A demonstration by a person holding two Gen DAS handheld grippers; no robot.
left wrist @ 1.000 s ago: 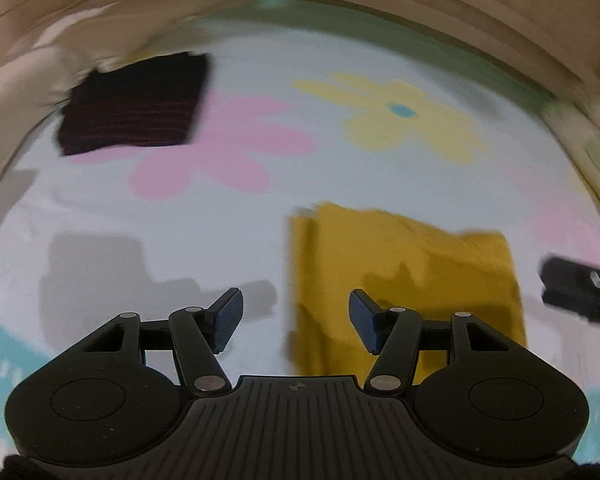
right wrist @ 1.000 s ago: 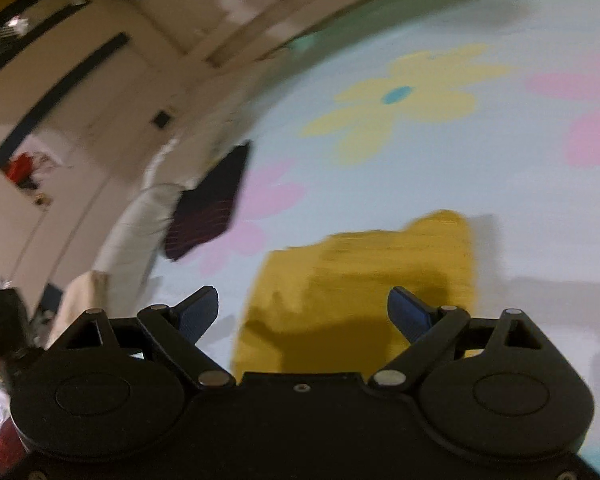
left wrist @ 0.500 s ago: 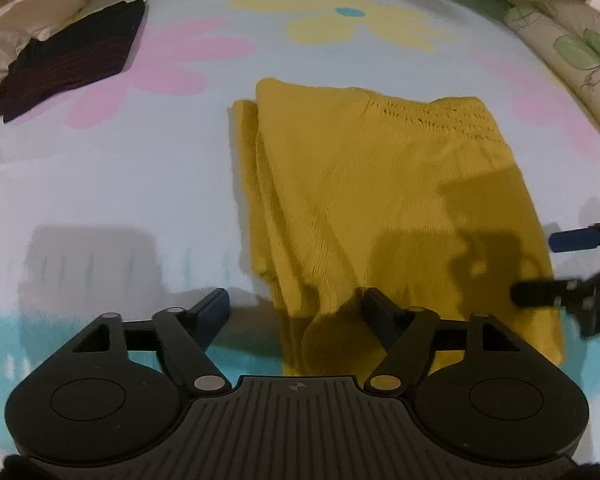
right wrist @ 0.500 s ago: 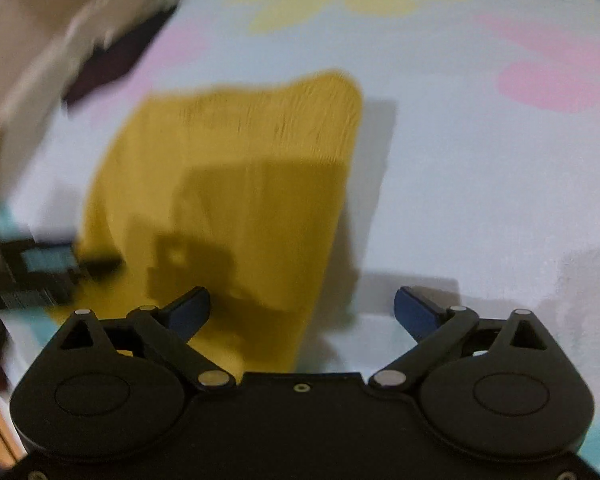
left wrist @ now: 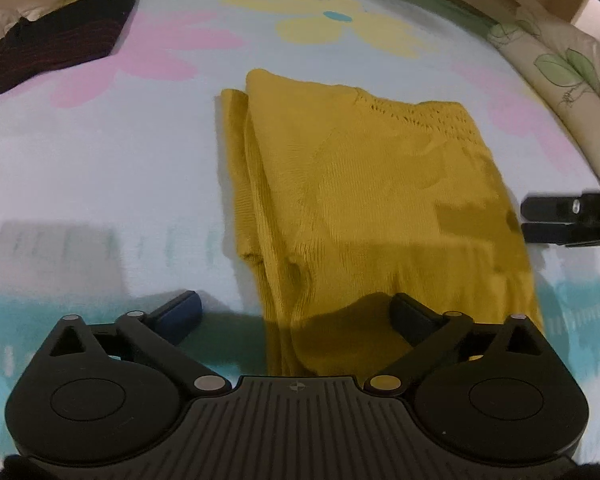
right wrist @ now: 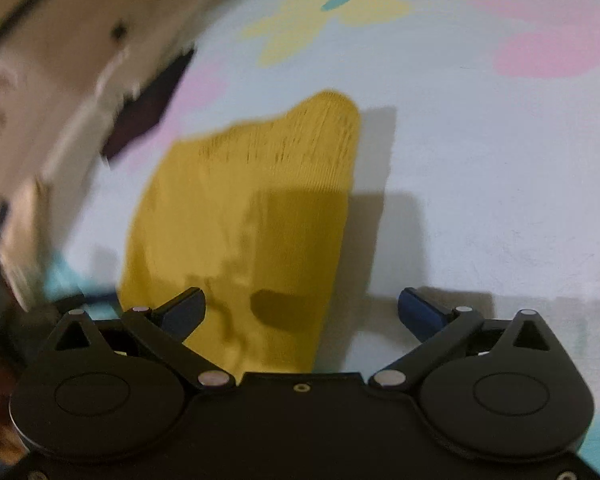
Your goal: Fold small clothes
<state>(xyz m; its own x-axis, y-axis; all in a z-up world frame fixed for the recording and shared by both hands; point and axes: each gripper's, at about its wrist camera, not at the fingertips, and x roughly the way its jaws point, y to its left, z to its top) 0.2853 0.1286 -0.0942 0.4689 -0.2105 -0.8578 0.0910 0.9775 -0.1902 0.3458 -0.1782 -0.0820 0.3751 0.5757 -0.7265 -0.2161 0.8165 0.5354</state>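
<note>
A mustard-yellow knitted garment (left wrist: 364, 184) lies folded lengthwise on the flowered sheet, with its folded edge at the left. My left gripper (left wrist: 296, 314) is open, low over the garment's near left corner, its jaws astride the folded edge. My right gripper (right wrist: 302, 314) is open over the garment's near right edge (right wrist: 260, 216); it also shows in the left wrist view (left wrist: 568, 220) at the garment's right side. Neither gripper holds cloth.
A folded dark striped garment (left wrist: 60, 52) lies at the far left near the bed's edge, also seen blurred in the right wrist view (right wrist: 148, 108). A leaf-print pillow (left wrist: 572, 80) lies at the far right. The sheet (left wrist: 100, 184) has pink and yellow flowers.
Both grippers have come down and closer to the yellow garment's near end. The left gripper's jaws have opened wider. The right gripper has swung left along the garment's right edge.
</note>
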